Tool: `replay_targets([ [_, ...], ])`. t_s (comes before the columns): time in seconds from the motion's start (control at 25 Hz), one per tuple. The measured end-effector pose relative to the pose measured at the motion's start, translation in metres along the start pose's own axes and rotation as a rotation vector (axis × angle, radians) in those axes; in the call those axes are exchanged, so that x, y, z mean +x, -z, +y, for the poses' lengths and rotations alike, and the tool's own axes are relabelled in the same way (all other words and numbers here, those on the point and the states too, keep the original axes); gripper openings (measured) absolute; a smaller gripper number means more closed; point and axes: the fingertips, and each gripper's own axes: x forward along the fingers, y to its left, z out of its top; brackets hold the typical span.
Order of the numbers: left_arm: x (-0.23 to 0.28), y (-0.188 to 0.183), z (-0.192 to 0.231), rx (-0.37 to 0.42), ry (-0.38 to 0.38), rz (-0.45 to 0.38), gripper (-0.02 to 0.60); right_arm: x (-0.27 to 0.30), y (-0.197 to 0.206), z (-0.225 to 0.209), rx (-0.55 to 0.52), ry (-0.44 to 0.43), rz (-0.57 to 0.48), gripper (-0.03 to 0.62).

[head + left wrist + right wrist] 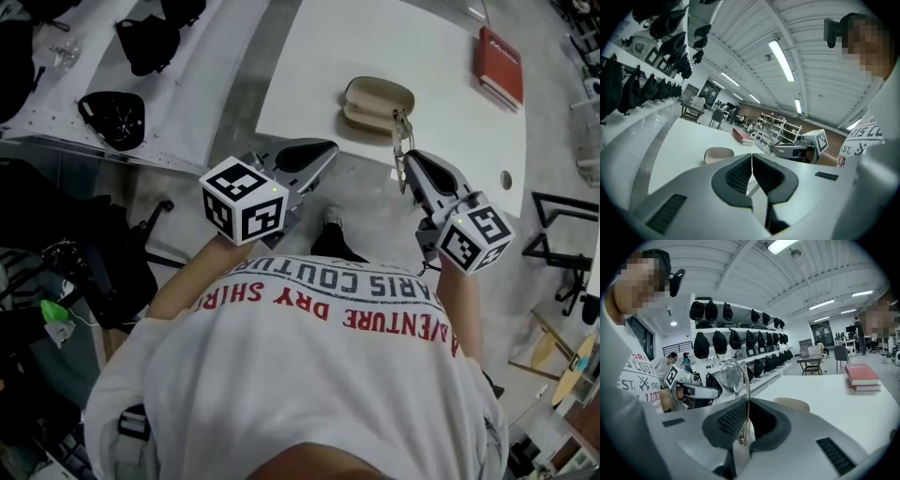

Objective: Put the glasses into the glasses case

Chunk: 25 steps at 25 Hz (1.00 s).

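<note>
Thin metal-framed glasses hang upright from my right gripper, which is shut on their frame just off the table's near edge. In the right gripper view the frame runs up between the dark pads to a round lens. The beige glasses case lies on the white table near that edge, just beyond the glasses; it also shows in both gripper views. My left gripper is shut and empty, left of the case and short of the table edge.
A red book lies at the table's far right. A white bench with black bags stands to the left across a floor gap. The person's shoe is on the floor below. A black stand is at the right.
</note>
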Motion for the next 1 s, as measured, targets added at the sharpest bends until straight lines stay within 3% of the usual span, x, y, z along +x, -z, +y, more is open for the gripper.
replay_targets([
  [0.48,0.037,-0.012,0.046,-0.052,-0.096,-0.012,0.028,0.057,-0.006,-0.059,-0.189,-0.088,0.177,0.034],
  [1.0,0.064,-0.002,0.093,-0.141,-0.221,-0.043,0.028,0.119,0.05,-0.107,-0.49,-0.243,0.504,0.034],
])
